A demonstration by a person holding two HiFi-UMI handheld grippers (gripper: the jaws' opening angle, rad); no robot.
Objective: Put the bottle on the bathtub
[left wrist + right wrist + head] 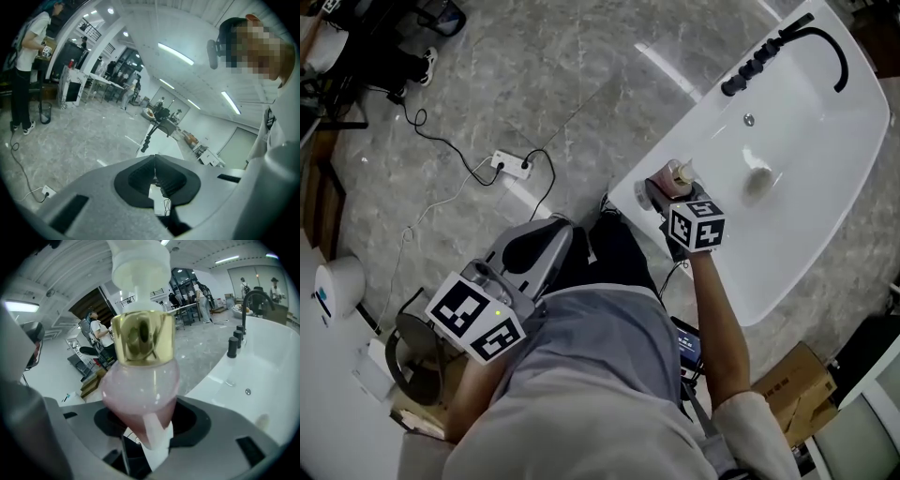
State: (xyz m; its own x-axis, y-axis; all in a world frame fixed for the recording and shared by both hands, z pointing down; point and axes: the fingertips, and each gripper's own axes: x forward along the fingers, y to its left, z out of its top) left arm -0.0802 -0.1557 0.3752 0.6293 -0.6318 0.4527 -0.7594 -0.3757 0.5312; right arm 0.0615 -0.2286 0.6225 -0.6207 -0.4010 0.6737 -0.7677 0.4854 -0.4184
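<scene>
The bottle [679, 174] has a pink translucent body [140, 390], a gold collar and a white pump top. My right gripper [662, 193] is shut on its lower body and holds it upright over the near end rim of the white bathtub [825, 159]. In the right gripper view the bottle fills the middle between the jaws of the right gripper [145, 423]. A black faucet [811, 37] stands at the tub's far end. My left gripper [546, 236] hangs low by the person's left side, shut and empty, its pads [149, 174] pressed together.
A power strip [511, 166] with black and white cables lies on the grey marble floor. A cardboard box [797, 384] sits beside the tub at lower right. A round black bin [405, 354] and a white device [336, 283] stand at left. People stand in the background [26, 70].
</scene>
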